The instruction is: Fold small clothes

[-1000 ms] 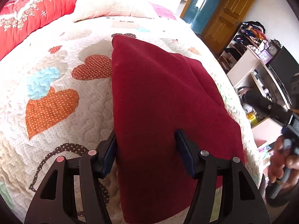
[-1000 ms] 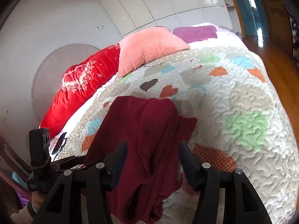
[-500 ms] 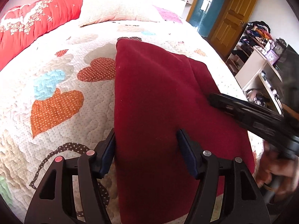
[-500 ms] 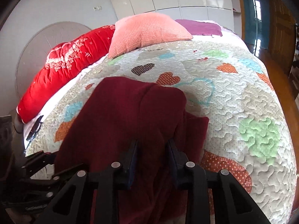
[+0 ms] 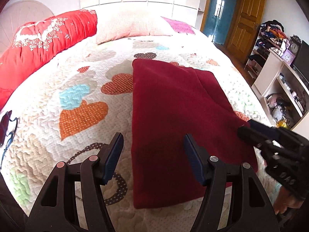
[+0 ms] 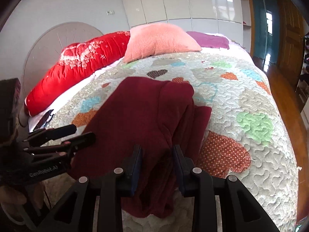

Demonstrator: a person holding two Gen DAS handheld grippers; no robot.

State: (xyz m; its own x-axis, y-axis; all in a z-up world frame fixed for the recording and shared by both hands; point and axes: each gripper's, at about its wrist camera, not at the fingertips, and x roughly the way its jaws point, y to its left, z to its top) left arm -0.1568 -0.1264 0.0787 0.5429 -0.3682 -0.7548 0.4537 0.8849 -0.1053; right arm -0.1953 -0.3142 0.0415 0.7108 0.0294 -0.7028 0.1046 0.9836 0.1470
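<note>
Left tongs (image 5: 153, 150): fingers spread wide, empty, hovering over the near left edge of the garment. Dark red garment (image 5: 173, 119): folded lengthwise, lying flat on the heart-patterned quilt (image 5: 81, 116) of the bed. Right tongs (image 6: 157, 161): fingers drawn in around a bunched fold at the garment's right side.

The garment (image 5: 173, 119) lies on the quilt (image 5: 77, 96); pillows (image 5: 133, 26) sit behind it at the bed's head; shelves (image 5: 285, 81) stand right of the bed; a door (image 5: 245, 17) stands beyond them.
</note>
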